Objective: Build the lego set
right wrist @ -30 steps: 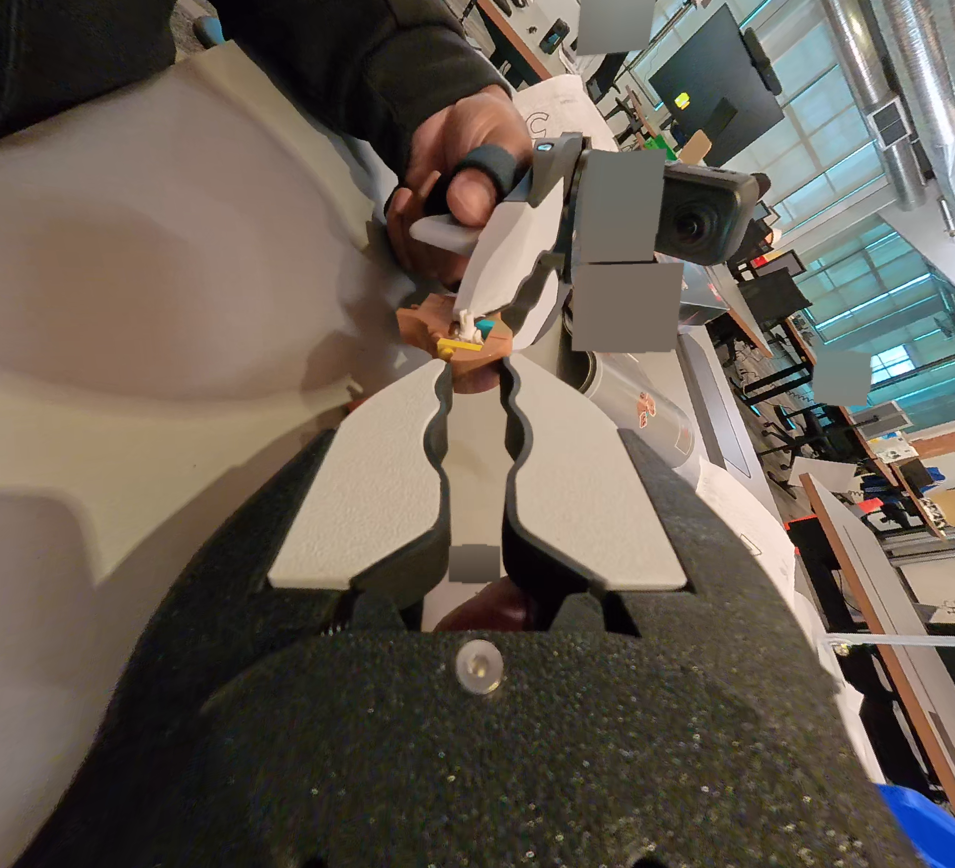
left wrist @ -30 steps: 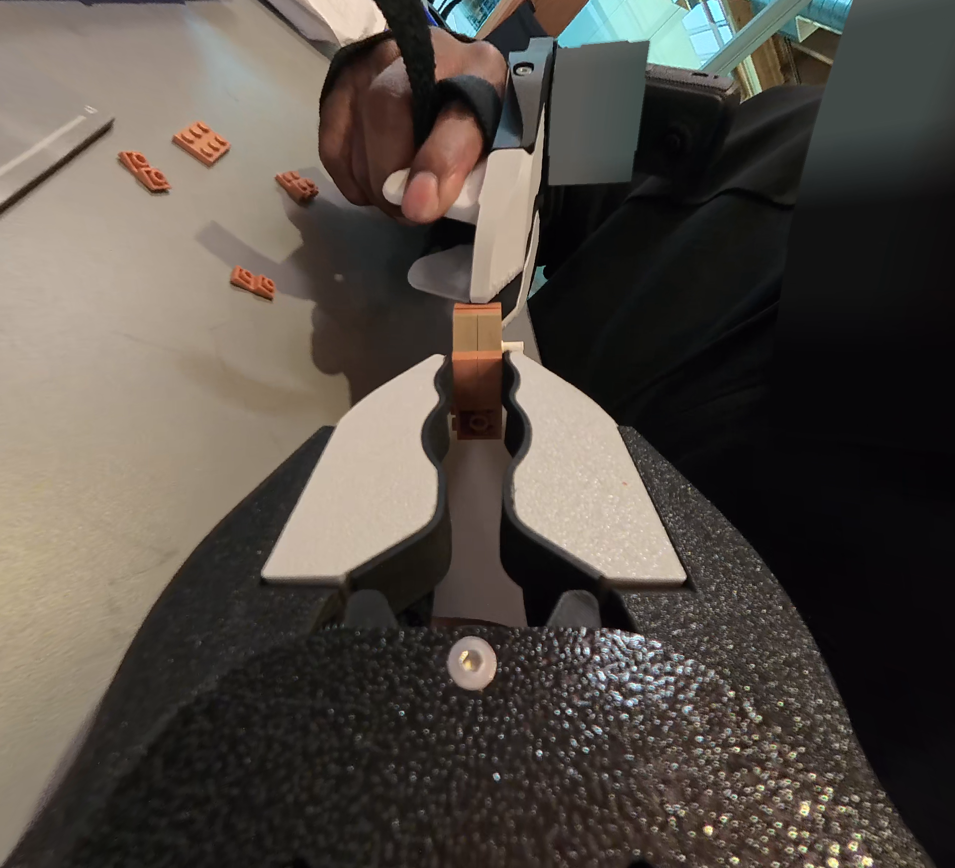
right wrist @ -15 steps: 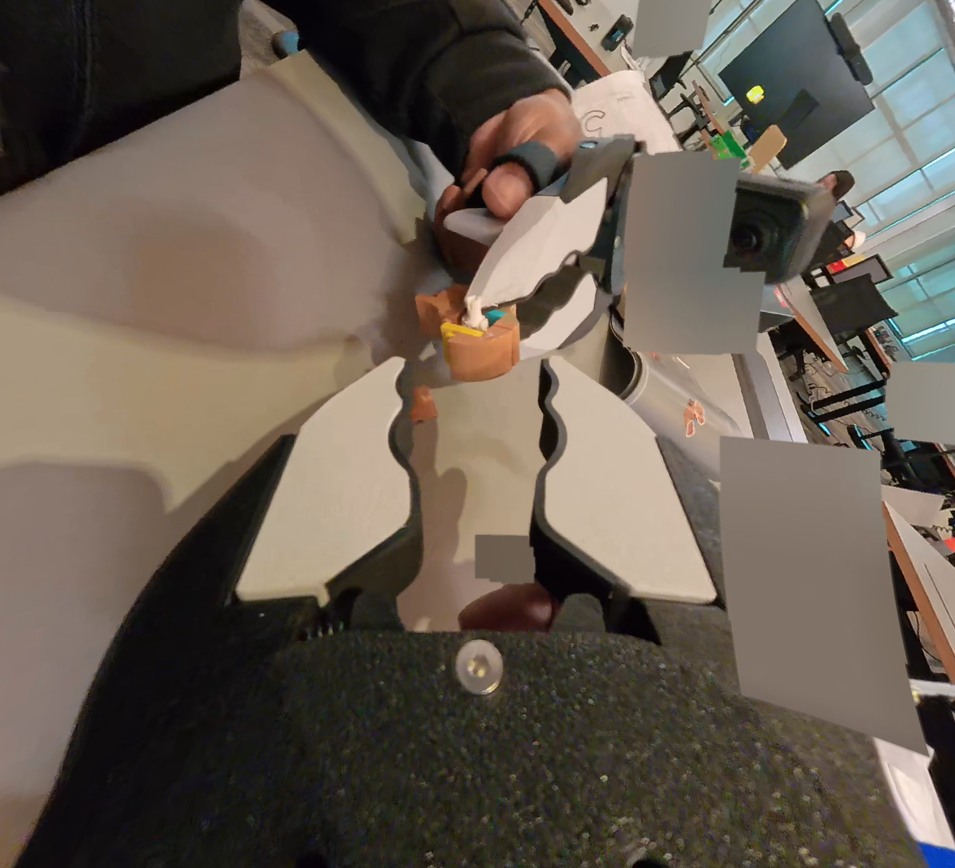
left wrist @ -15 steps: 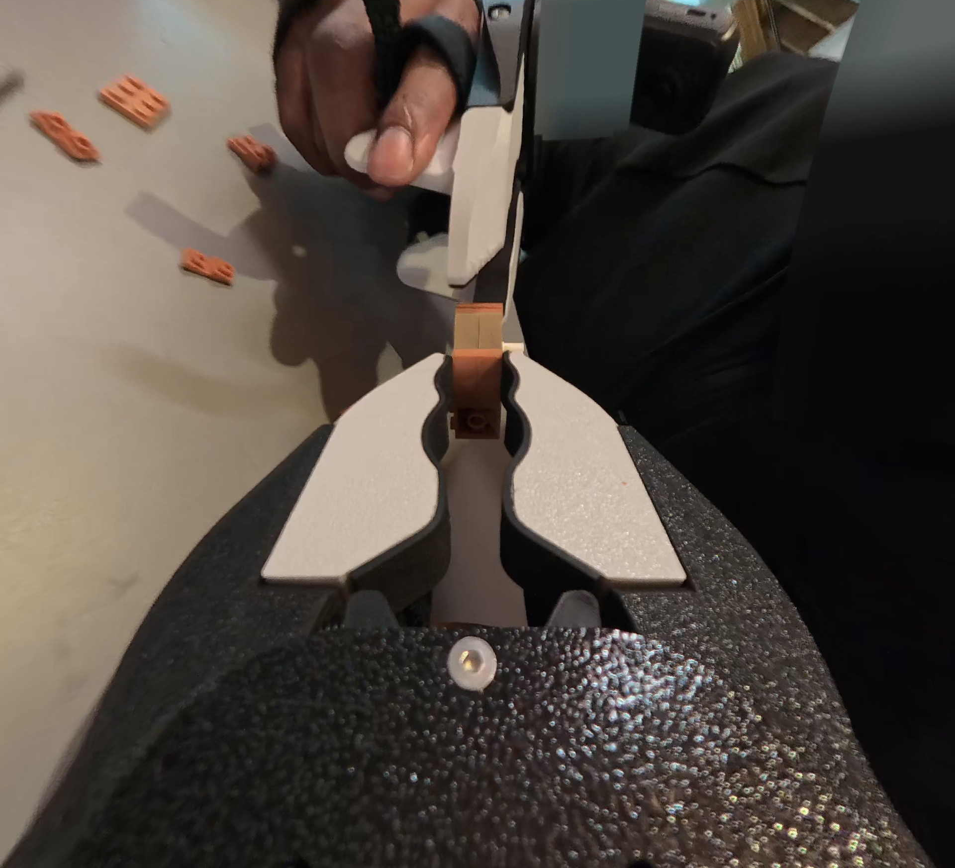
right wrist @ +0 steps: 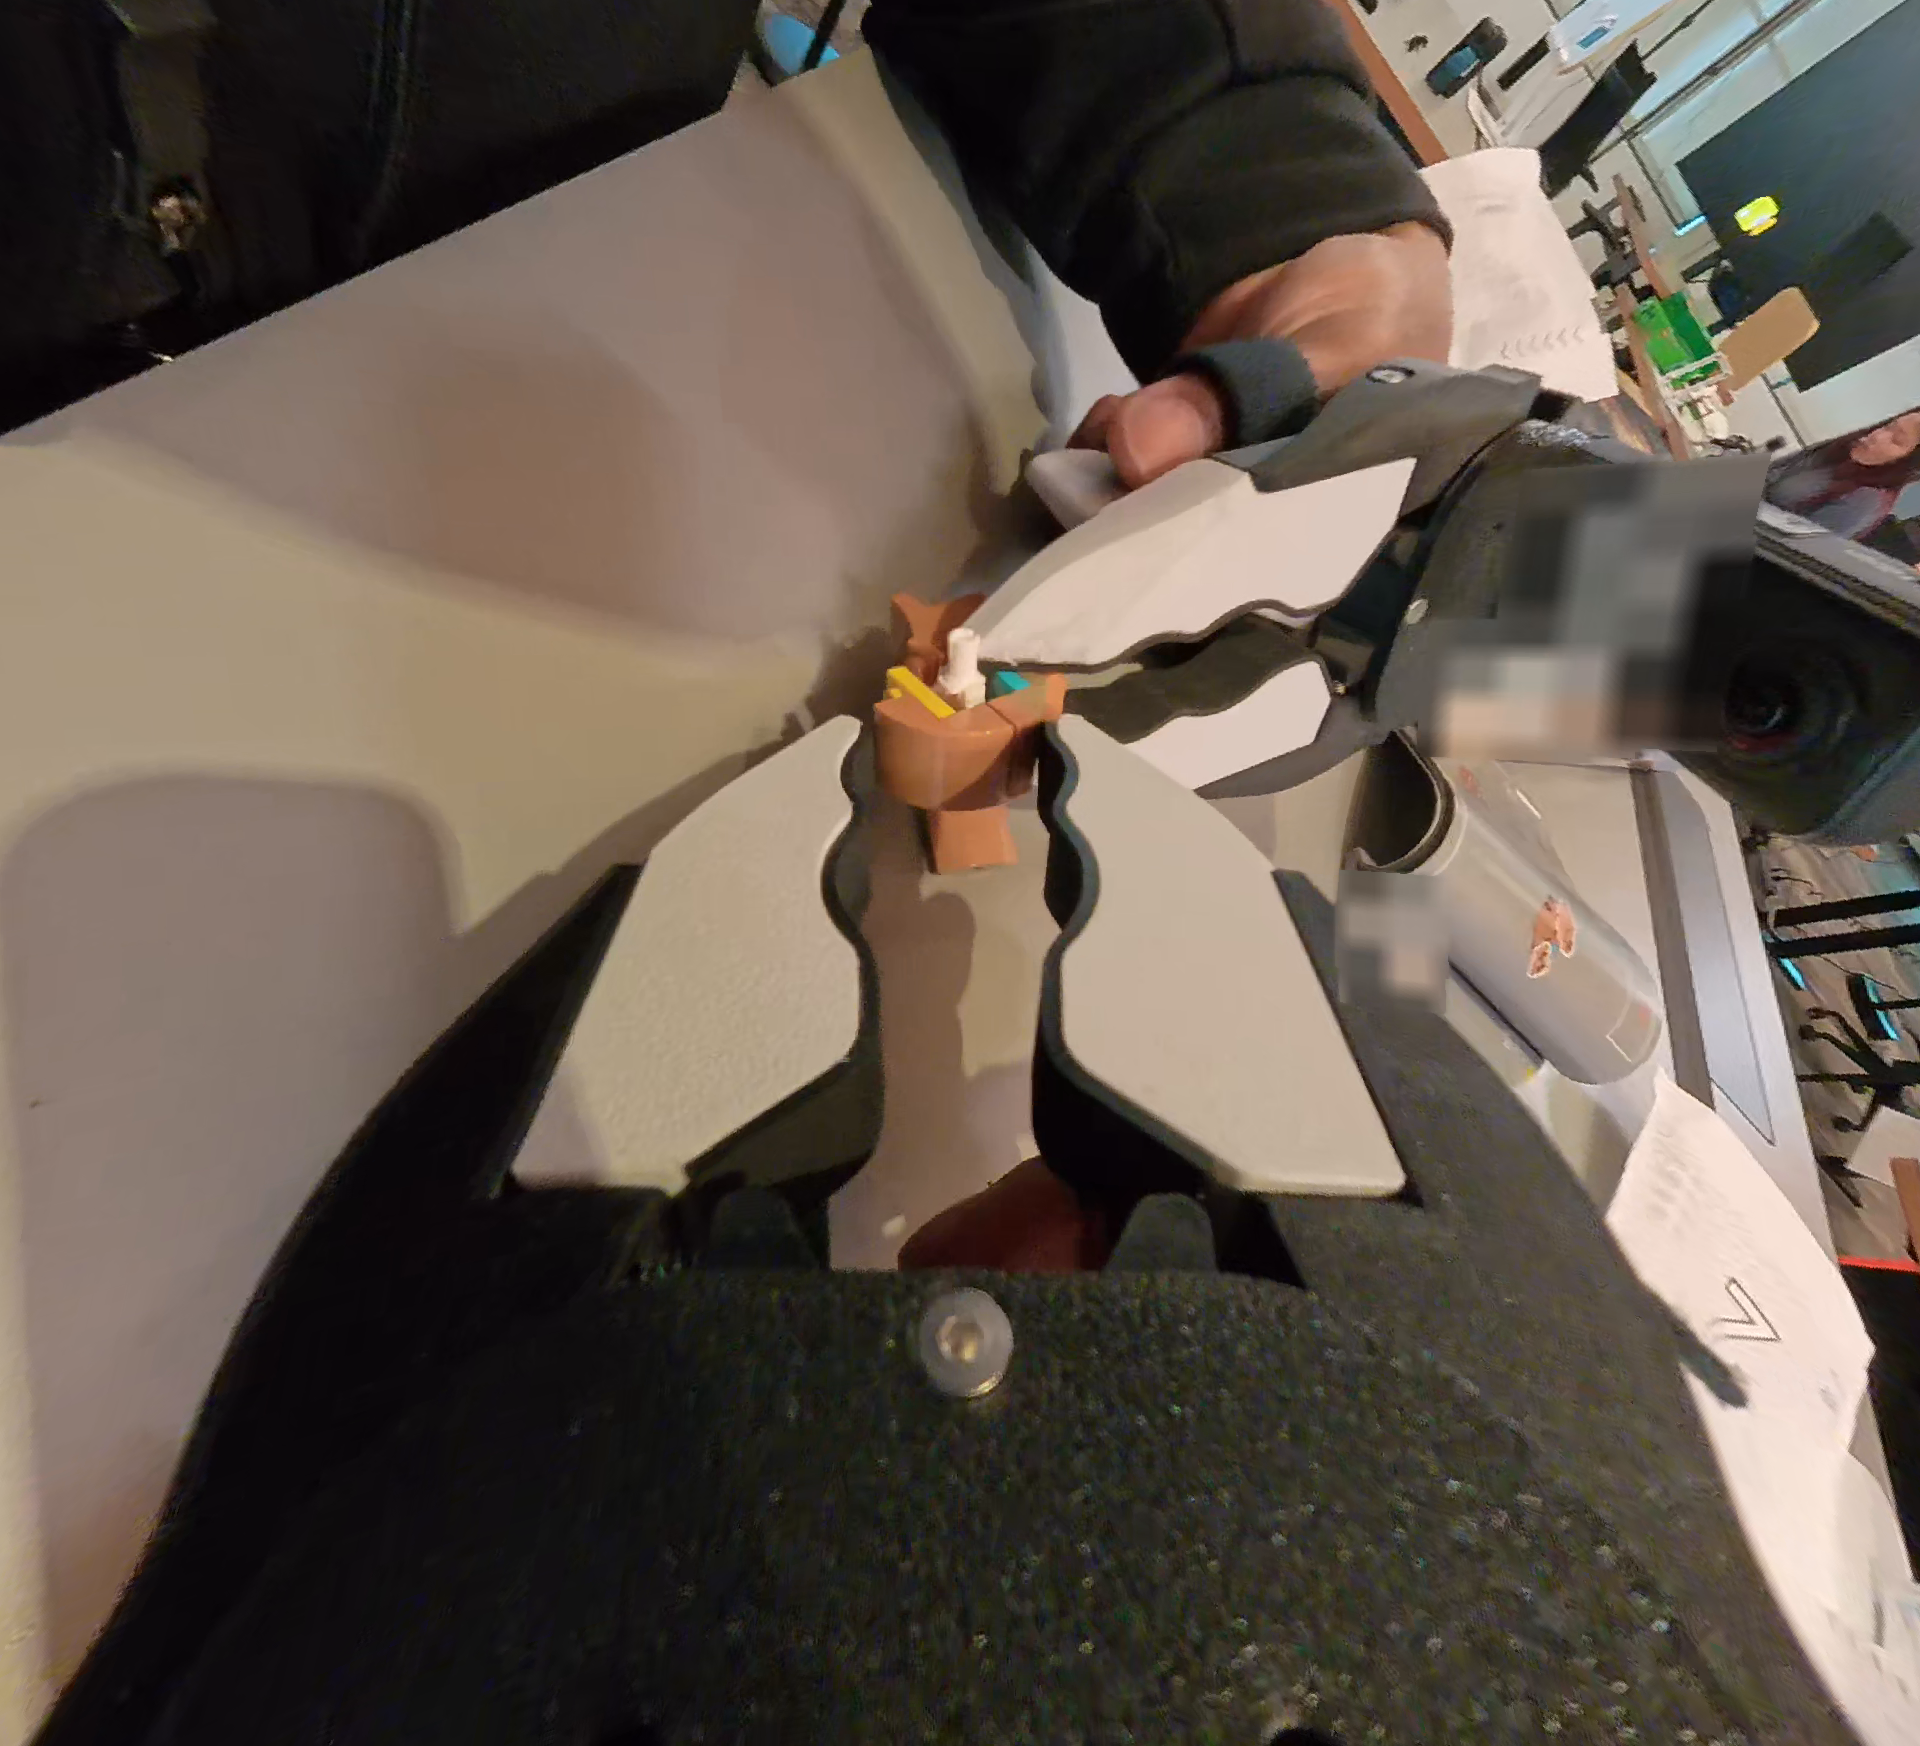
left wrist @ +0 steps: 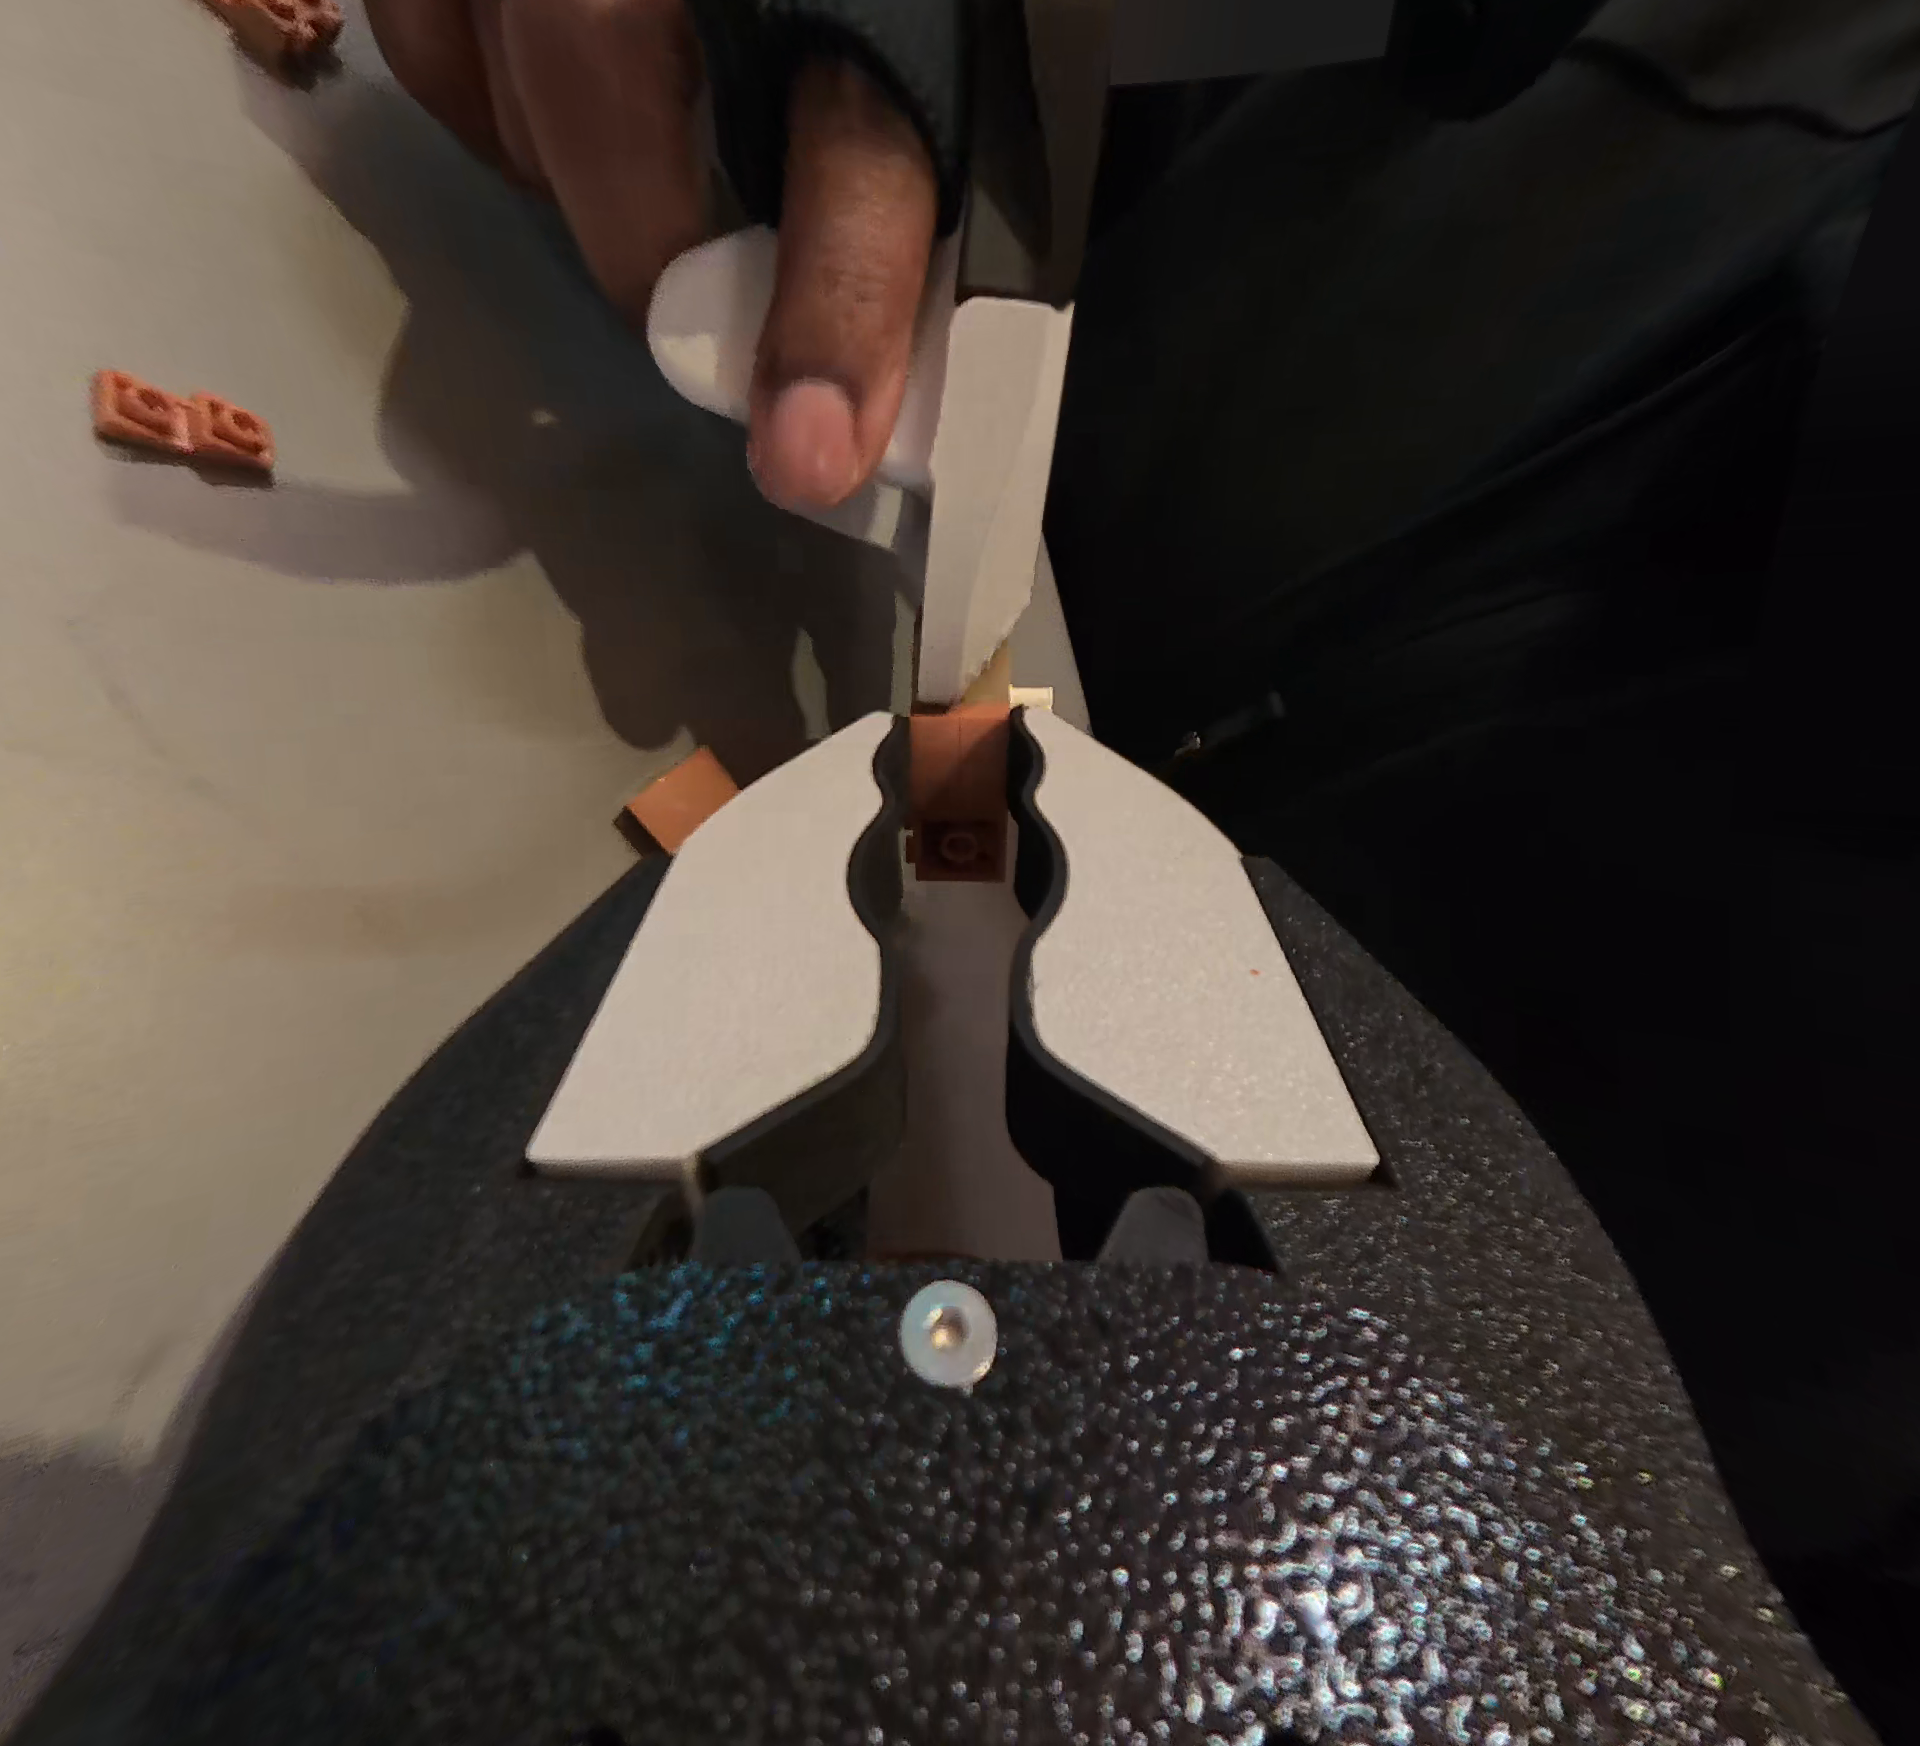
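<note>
**Brown brick assembly between two grippers**

At frame centre, the left gripper [left wrist: 958,766] is clamped narrowly on a brown toy-brick assembly [left wrist: 958,813], long axis running up-frame, away along the fingers. The right gripper [right wrist: 948,787] straddles the assembly, partly open; whether its pads press is unclear. Loose brown plates [left wrist: 182,427] lie at left on the table [left wrist: 208,761].

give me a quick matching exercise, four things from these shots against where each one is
Things:
1. brown brick model
2. white peg
3. loose flat brown plates
4. grey cylinder

Places:
a. lying on the table
b. clamped in the left gripper
c. standing out of the model, beside a yellow piece
d. lying on its side, far right of the right wrist view

Pairs: 1-b, 2-c, 3-a, 4-d
</note>
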`<state>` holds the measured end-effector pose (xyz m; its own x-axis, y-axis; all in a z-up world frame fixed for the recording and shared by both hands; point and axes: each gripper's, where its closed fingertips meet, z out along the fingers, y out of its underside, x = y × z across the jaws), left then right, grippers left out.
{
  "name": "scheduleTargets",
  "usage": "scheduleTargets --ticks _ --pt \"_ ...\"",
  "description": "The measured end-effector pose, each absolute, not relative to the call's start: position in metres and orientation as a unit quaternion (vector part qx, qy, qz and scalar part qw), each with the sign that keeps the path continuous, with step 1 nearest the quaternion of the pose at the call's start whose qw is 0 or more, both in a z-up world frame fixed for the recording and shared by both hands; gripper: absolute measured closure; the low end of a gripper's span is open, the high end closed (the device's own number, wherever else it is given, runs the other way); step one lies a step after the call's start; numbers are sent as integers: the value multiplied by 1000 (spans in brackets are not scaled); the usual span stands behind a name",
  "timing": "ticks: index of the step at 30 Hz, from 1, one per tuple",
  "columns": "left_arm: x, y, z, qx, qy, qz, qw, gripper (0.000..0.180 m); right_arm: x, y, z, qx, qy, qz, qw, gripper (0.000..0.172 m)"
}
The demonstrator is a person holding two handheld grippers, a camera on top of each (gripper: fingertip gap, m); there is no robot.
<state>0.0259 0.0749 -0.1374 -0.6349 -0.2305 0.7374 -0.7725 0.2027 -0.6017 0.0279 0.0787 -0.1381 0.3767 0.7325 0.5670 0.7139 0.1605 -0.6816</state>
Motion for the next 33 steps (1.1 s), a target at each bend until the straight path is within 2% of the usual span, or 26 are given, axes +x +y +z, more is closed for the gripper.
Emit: scheduleTargets --ticks 18,22,27,33 --pt "21 71 -138 331 -738 525 264 165 24 77 -138 -647 -572 38 504 143" --pt "33 77 -129 349 -711 562 238 163 35 85 -131 -659 -536 23 527 143" --pt "55 101 -107 362 -666 639 130 148 60 106 -113 -687 -435 -16 581 143" --pt "84 138 -84 340 -669 634 -187 135 87 128 -96 -740 -257 15 621 143"
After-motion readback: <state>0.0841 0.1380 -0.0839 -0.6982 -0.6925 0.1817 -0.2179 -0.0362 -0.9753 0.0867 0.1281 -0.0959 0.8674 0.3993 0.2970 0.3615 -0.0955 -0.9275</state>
